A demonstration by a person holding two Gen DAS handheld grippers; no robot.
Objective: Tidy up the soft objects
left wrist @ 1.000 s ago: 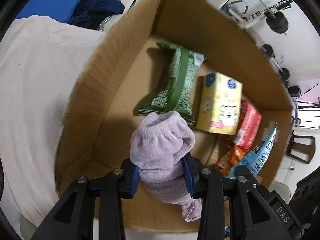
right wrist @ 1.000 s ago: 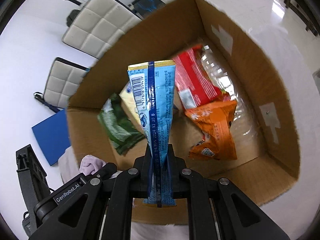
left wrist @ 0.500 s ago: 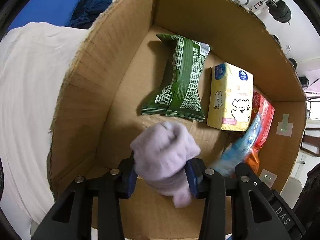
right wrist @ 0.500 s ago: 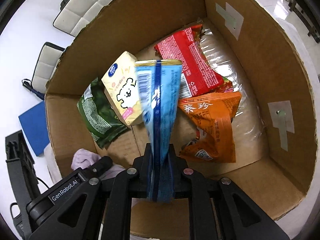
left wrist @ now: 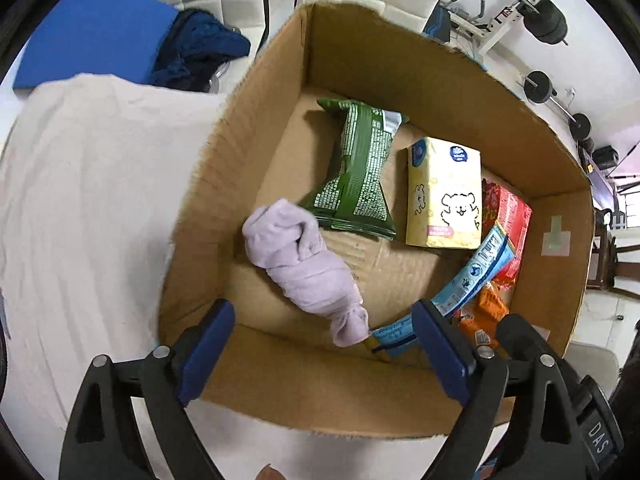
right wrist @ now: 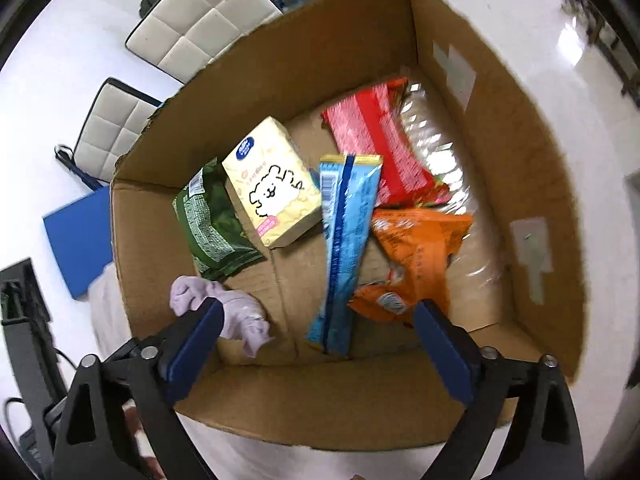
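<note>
A cardboard box (left wrist: 400, 64) (right wrist: 532, 184) holds the soft items. The lilac rolled sock (left wrist: 308, 268) (right wrist: 236, 312) lies on the box floor near the front left. The light blue snack packet (right wrist: 344, 248) (left wrist: 472, 276) lies in the box's middle. My left gripper (left wrist: 324, 352) is open and empty above the box's near wall. My right gripper (right wrist: 316, 344) is open and empty above the same wall. A green packet (left wrist: 356, 176) (right wrist: 208, 220), a yellow tissue pack (left wrist: 444, 196) (right wrist: 276, 192), a red packet (right wrist: 380, 148) and an orange packet (right wrist: 416, 252) also lie inside.
The box stands on a cream cloth (left wrist: 88, 208). A blue mat (left wrist: 88, 36) (right wrist: 76, 240) and a dark blue garment (left wrist: 200, 48) lie behind it. White padded chairs (right wrist: 200, 16) and gym weights (left wrist: 548, 24) stand further back.
Both grippers opened. The lilac sock dropped from the left gripper onto the box floor, and the blue packet dropped from the right gripper into the box.
</note>
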